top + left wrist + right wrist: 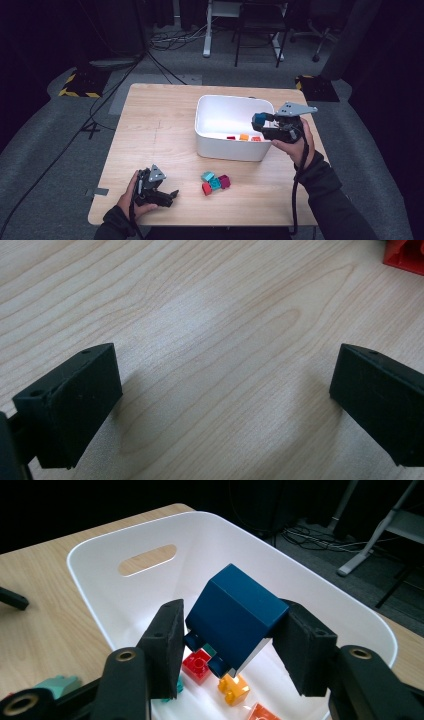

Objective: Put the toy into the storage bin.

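Note:
My right gripper (262,123) hangs over the right end of the white bin (218,147), shut on a dark blue brick (258,118). In the right gripper view the blue brick (235,612) sits tilted between both pads, studs pointing down, above the inside of the bin (125,600). A red brick (197,664) and an orange brick (234,689) lie on the bin floor. My left gripper (172,196) rests at the table's front left. Its jaws (227,365) stand wide open over bare wood with nothing between them.
A small cluster of teal, red and magenta bricks (215,182) lies on the table in front of the bin, between the two hands. A red brick's corner (406,252) is at the top right of the left gripper view. Dark floor, cables and chair legs lie beyond the table.

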`<state>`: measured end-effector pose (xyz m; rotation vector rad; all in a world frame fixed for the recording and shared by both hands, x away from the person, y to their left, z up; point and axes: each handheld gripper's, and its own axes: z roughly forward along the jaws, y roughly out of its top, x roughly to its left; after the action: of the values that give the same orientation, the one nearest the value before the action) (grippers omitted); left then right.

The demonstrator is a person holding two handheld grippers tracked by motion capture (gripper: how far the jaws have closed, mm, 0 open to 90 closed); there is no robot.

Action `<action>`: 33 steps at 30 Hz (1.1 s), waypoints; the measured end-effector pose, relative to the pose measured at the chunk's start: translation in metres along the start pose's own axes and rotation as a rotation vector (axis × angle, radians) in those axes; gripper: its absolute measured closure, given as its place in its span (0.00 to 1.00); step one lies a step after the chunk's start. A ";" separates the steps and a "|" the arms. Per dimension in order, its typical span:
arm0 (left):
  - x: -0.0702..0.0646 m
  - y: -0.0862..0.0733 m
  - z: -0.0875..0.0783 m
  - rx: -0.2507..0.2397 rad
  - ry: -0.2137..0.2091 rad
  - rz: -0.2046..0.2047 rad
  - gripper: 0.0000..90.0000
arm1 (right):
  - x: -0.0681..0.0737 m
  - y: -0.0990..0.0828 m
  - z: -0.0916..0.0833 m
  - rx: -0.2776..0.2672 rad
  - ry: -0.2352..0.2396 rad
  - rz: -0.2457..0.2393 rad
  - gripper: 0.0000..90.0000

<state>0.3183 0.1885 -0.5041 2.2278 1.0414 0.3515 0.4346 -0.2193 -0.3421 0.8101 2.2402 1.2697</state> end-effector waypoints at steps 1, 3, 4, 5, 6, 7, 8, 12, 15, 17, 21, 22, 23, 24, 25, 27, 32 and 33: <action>0.000 0.000 0.000 -0.001 0.002 0.001 0.01 | -0.001 0.001 0.002 -0.005 0.003 -0.001 0.53; 0.000 0.000 0.000 0.000 0.001 0.000 0.01 | -0.001 0.002 0.004 0.007 -0.012 -0.002 0.53; 0.000 0.000 0.000 0.000 0.001 0.000 0.01 | -0.001 0.002 0.005 0.005 -0.018 -0.012 0.53; 0.000 0.000 0.000 0.000 0.002 0.000 0.01 | -0.001 0.002 0.007 0.007 -0.019 -0.012 0.53; 0.000 0.000 0.000 -0.002 0.003 0.001 0.01 | -0.002 0.003 0.008 0.013 -0.025 -0.024 0.53; 0.000 0.000 0.000 0.001 0.001 0.001 0.01 | -0.001 0.003 0.010 0.015 -0.016 -0.009 0.53; 0.000 0.000 0.000 -0.001 0.003 0.001 0.01 | -0.002 0.003 0.012 0.014 -0.017 -0.014 0.53; 0.000 0.000 0.000 0.000 0.001 0.001 0.01 | -0.003 0.003 0.018 0.021 -0.015 0.003 0.53; 0.000 0.000 0.000 -0.001 0.003 0.001 0.01 | -0.002 0.004 0.021 0.019 -0.012 -0.001 0.53; 0.000 0.000 0.000 0.000 0.001 0.001 0.01 | -0.002 0.005 0.023 0.030 -0.015 -0.008 0.53; 0.000 0.000 0.000 0.000 0.001 0.001 0.01 | -0.003 0.003 0.025 0.032 -0.012 0.014 0.53; 0.000 0.000 0.000 -0.001 0.003 0.001 0.01 | -0.004 0.003 0.026 0.025 -0.009 0.015 0.53; 0.000 0.000 0.000 0.000 0.000 0.000 0.01 | -0.004 0.003 0.027 0.031 -0.009 0.015 0.52; 0.000 0.000 0.000 0.000 0.001 0.000 0.01 | -0.004 0.003 0.027 0.032 -0.012 0.015 0.52; 0.000 0.000 0.000 -0.001 0.003 0.001 0.01 | -0.005 0.002 0.027 0.030 -0.013 0.016 0.52; 0.000 0.000 0.000 0.000 0.001 0.000 0.01 | -0.005 0.002 0.028 0.034 -0.014 0.019 0.51; 0.000 0.000 0.000 -0.002 0.007 0.001 0.01 | -0.004 0.002 0.029 0.033 -0.014 0.027 0.48; 0.000 0.000 0.000 -0.002 0.007 0.001 0.01 | -0.004 0.002 0.028 0.034 -0.014 0.026 0.48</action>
<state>0.3180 0.1884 -0.5043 2.2267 1.0437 0.3606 0.4556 -0.2038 -0.3542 0.8609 2.2523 1.2372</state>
